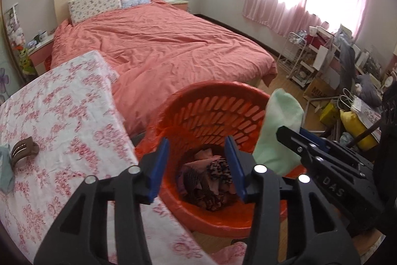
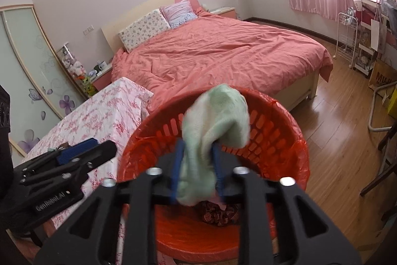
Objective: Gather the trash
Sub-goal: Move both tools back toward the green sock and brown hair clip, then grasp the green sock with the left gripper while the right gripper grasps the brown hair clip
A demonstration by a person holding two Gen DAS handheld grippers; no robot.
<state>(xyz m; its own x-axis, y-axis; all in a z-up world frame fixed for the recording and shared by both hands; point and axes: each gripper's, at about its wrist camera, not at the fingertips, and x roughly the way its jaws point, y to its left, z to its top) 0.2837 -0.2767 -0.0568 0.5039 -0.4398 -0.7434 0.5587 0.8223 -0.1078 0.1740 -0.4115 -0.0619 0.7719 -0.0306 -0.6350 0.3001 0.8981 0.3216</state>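
A red slatted basket point(image 1: 213, 113), lined with a red plastic bag, stands on the wooden floor point(image 2: 330, 121) just beside a table covered in a pink floral cloth point(image 1: 62, 101), with a bed under a salmon-pink cover point(image 1: 161, 41) behind it. Crumpled patterned fabric scraps point(image 1: 208, 180) in dark red, brown and pink lie in the bottom of the basket.

The left gripper point(image 1: 197, 160) points down over the basket's mouth, its blue-padded jaws standing apart with nothing between them. The right gripper point(image 2: 197, 170) reaches in from the right above the basket's near rim with a pale green cloth point(image 2: 215, 126) between its blue pads; the cloth bulges up over the rim and hangs down below the fingers. The jaws are only partly closed, and whether the pads press the cloth cannot be told for sure.

White lettering reading "GenRobot.AI" runs along the black body of the left gripper as seen from the right wrist camera, and the letters "DAS" show on the right gripper's body in the left wrist view. A brown cardboard box point(image 2: 382, 81) by the white wire shelves point(image 2: 347, 39) bears dark red letters that begin "MUJ". A brown band with pale stitching point(image 1: 23, 150) lies on the tablecloth near a bluish scrap at the table's left edge.
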